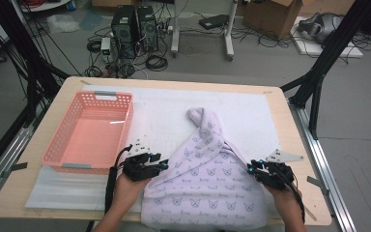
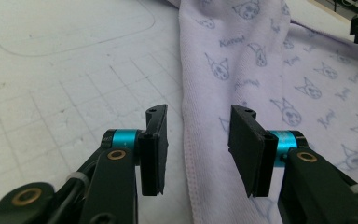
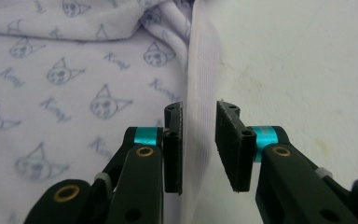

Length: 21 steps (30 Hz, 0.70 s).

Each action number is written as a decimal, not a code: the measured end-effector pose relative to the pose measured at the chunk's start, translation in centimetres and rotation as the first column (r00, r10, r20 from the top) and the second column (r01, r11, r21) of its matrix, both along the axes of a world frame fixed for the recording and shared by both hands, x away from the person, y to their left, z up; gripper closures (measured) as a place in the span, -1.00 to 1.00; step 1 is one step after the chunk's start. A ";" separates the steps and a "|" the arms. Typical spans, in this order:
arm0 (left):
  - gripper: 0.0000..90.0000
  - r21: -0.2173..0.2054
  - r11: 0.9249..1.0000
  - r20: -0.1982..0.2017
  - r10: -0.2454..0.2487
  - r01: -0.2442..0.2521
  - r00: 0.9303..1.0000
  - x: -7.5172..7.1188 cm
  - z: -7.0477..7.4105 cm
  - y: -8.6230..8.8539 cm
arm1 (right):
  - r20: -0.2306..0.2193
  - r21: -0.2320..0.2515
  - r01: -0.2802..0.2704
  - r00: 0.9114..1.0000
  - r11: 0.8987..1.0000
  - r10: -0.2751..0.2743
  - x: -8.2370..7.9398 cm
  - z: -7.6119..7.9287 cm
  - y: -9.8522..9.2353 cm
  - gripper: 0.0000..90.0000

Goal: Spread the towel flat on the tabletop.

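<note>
The lilac towel [image 1: 207, 186] lay spread on the tabletop [image 1: 290, 121] between the two grippers, its far end bunched into a peak. The left gripper [image 2: 196, 154] stood partly open, the towel's hemmed left edge lying between its jaws without either pad pressing it. The right gripper [image 3: 199, 147] stood narrowly open astride the right edge, holding nothing. Closing from here could pinch just the thin hem, which might slip out, or drag the cloth askew and wrinkle the fold. The pink basket [image 1: 89, 130] sat beyond the left gripper. Script beside the printed cat faces seemed to read "Kuromi", though it was blurred.
</note>
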<state>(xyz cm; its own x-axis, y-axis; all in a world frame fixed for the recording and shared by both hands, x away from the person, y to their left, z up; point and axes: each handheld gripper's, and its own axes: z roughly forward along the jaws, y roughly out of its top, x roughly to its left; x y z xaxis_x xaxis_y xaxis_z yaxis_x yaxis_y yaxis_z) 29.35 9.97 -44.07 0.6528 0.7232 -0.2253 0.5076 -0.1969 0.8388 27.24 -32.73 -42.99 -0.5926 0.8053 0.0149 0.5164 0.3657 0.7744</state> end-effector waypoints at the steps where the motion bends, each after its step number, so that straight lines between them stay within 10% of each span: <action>1: 0.28 -0.004 1.000 0.000 0.002 -0.002 1.000 0.2 -0.1 0.0 | -0.002 -0.003 -0.005 1.000 1.000 0.005 0.5 0.0 0.3 0.59; 10: 0.26 -0.001 1.000 -0.031 -0.001 0.001 1.000 1.1 -1.0 -0.2 | -0.028 -0.071 -0.085 0.996 0.994 0.083 5.7 -0.4 3.4 0.69; 16: 0.26 0.009 1.000 -0.043 -0.015 0.015 0.999 1.4 -0.7 -0.8 | -0.033 -0.134 0.015 0.999 0.991 -0.020 6.0 -0.5 2.0 0.94; 21: 0.29 0.005 1.000 -0.014 -0.019 0.019 1.000 2.0 0.0 -1.6 | -0.040 -0.150 0.176 0.982 0.973 -0.184 5.0 -0.8 -1.4 0.94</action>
